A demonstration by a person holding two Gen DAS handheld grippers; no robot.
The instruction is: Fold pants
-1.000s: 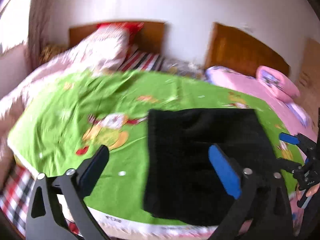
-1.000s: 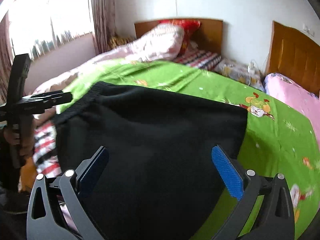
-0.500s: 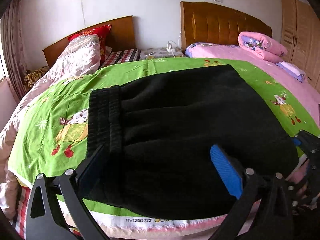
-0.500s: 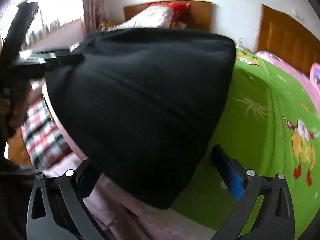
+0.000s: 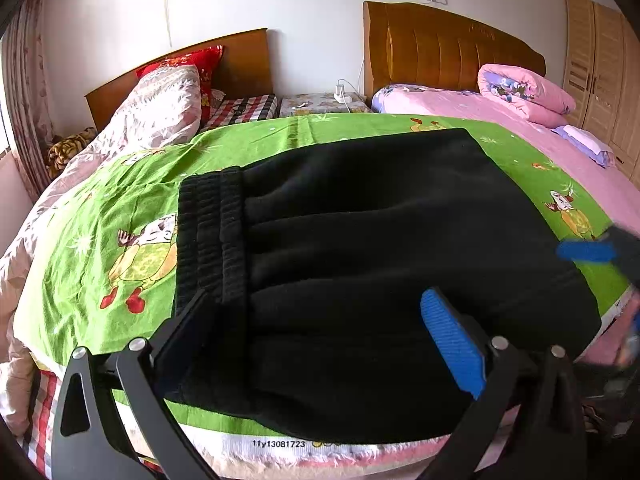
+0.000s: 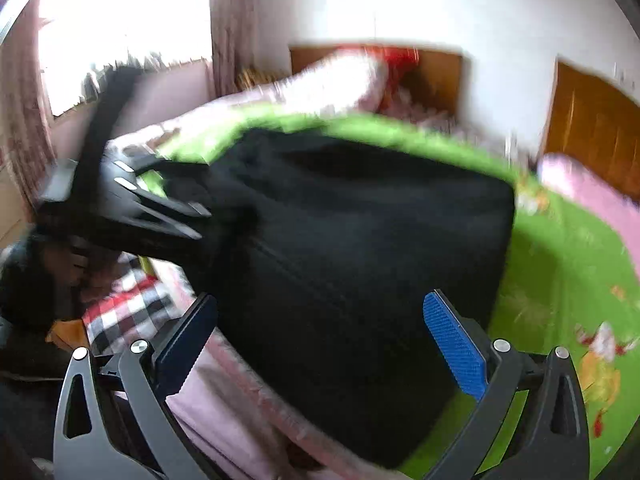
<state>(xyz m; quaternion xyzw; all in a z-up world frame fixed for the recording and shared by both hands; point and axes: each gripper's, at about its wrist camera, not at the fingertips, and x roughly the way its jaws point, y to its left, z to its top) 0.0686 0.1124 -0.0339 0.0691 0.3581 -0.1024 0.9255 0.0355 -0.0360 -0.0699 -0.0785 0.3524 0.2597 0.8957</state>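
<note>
Pants (image 5: 380, 264) now lie folded at bed's (image 5: 132, 184) near edge, waistband left, after our swing back toward them. Left gripper (image 5: 320, 336) and right gripper (image 6: 320, 336) hover, fingers wide, empty. We judge fold nearly complete.

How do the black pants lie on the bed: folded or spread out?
Folded. The pants form a compact block on the green sheet, waistband at one end, no separate legs showing. The number of layers cannot be told.

Before you: green cartoon bedsheet (image 5: 132, 208), rolled pink quilt (image 5: 524, 94) on pink bed (image 5: 460, 106), red pillow (image 5: 192, 66), two wooden headboards (image 5: 440, 52), wardrobe (image 5: 604, 64).
</note>
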